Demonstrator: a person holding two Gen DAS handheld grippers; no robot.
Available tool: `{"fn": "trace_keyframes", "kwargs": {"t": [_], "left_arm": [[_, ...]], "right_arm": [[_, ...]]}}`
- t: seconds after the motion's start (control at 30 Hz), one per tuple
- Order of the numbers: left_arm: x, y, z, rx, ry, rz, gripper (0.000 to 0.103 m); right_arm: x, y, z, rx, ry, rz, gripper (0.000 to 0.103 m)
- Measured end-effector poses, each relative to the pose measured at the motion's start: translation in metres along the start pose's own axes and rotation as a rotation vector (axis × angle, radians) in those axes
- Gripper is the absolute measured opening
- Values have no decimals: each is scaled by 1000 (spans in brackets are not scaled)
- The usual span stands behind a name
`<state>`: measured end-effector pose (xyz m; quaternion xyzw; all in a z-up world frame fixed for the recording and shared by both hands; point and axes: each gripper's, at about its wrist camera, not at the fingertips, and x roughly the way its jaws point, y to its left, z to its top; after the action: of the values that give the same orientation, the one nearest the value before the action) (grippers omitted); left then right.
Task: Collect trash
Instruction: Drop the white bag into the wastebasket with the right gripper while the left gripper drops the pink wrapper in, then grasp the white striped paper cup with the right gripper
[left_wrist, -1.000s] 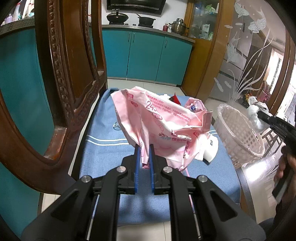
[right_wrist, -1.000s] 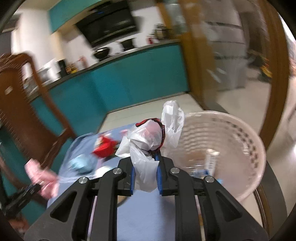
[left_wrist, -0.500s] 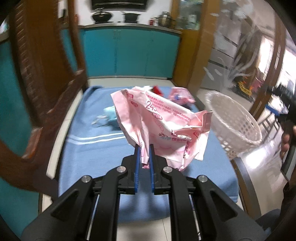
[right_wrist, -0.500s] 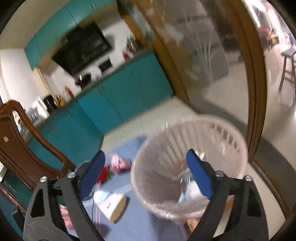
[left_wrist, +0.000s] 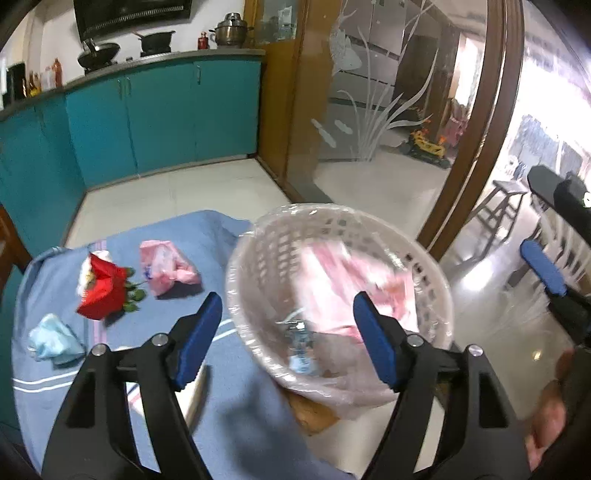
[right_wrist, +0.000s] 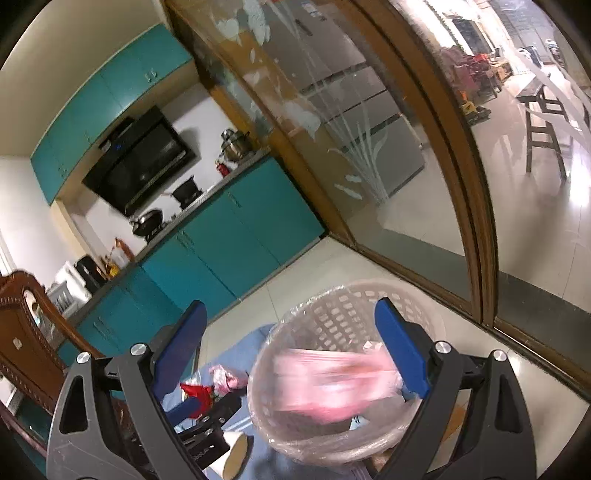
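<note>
A white lattice basket (left_wrist: 436, 291) lined with clear plastic stands at the right edge of the blue cloth (left_wrist: 236, 428). A large pink bag (left_wrist: 347, 277) lies blurred inside it, also in the right wrist view (right_wrist: 332, 387). My left gripper (left_wrist: 288, 332) is open and empty just over the basket's near rim. My right gripper (right_wrist: 291, 354) is open and empty above the basket (right_wrist: 332, 306). On the cloth lie a red wrapper (left_wrist: 101, 291), a small pink bag (left_wrist: 166, 267), a light blue wad (left_wrist: 51, 338) and a paper cup (right_wrist: 234, 454).
A carved wooden chair (right_wrist: 26, 339) stands at the table's left. Teal kitchen cabinets (left_wrist: 147, 114) are behind, a glass partition with a wood frame (left_wrist: 476, 122) to the right. The table edge shows brown below the basket (left_wrist: 314, 417).
The left gripper swung right to the basket, opened and let the pink bag fall in. The right gripper opened, dropped its white plastic bag and rose above the basket.
</note>
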<state>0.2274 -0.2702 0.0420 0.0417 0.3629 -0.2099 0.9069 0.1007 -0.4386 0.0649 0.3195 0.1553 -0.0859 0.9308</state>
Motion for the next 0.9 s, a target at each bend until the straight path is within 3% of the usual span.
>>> {"fn": "trace_keyframes", "kwargs": {"t": [0.23,0.43,0.7,0.9], "left_arm": [[-71,86,-60,-76,-33,104,84],[-149,163,-119,-175,-94,220,89],[-164,188,-144,-190,-151,258,89],[-159,196,-147,-231,-118,221,89]], "right_arm": [[4,36,-24,-96,62,40,90],[6,85,-72,-219,167,76,90],[4,133,-138,-362,243,66,90],[9,130,-143,-352,246,42,90]]}}
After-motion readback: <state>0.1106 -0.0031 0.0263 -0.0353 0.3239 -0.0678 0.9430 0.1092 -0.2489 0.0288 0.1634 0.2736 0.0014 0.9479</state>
